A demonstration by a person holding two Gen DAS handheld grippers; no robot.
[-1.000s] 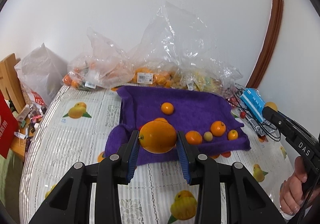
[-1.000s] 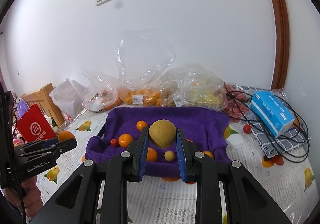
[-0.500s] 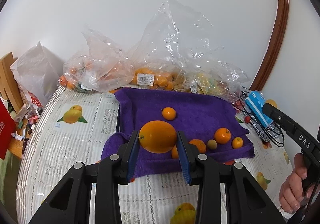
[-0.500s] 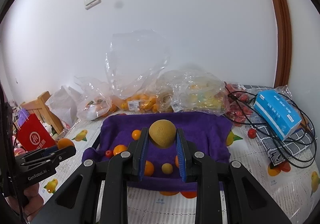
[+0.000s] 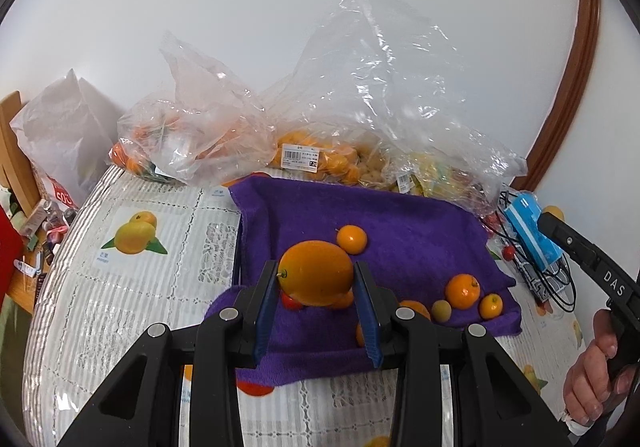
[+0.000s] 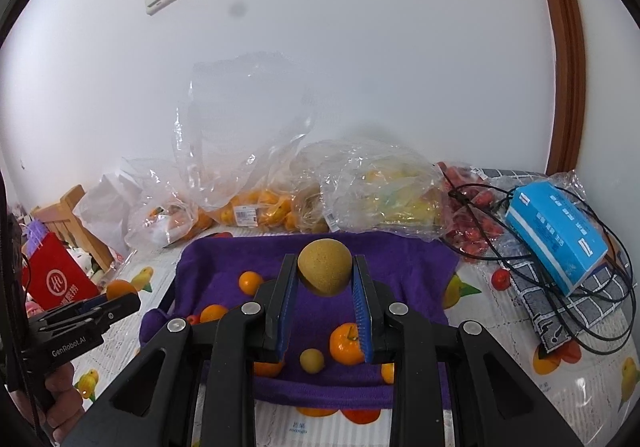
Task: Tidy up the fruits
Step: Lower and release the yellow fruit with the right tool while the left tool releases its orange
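Observation:
My left gripper (image 5: 316,279) is shut on a large orange (image 5: 316,272), held above the near left part of a purple towel (image 5: 404,231). My right gripper (image 6: 325,271) is shut on a round yellow-brown pear (image 6: 325,266) over the same purple towel (image 6: 400,259). Small oranges (image 5: 463,291) and a pale yellow fruit (image 5: 441,311) lie loose on the towel; the right wrist view shows an orange (image 6: 346,343) and a small yellow fruit (image 6: 311,360) under the gripper. The left gripper's body (image 6: 80,321) shows at left, the right one (image 5: 588,259) at right.
Clear plastic bags of oranges (image 5: 312,159) and yellow fruit (image 6: 392,199) line the wall behind the towel. A blue tissue box (image 6: 556,231) and black cables (image 6: 600,311) lie to the right. A red bag (image 6: 56,279) and wooden chair (image 6: 68,215) stand left of the table.
Both grippers have moved forward toward the towel and the bags, each still holding its fruit. The towel and bags now look larger and nearer.

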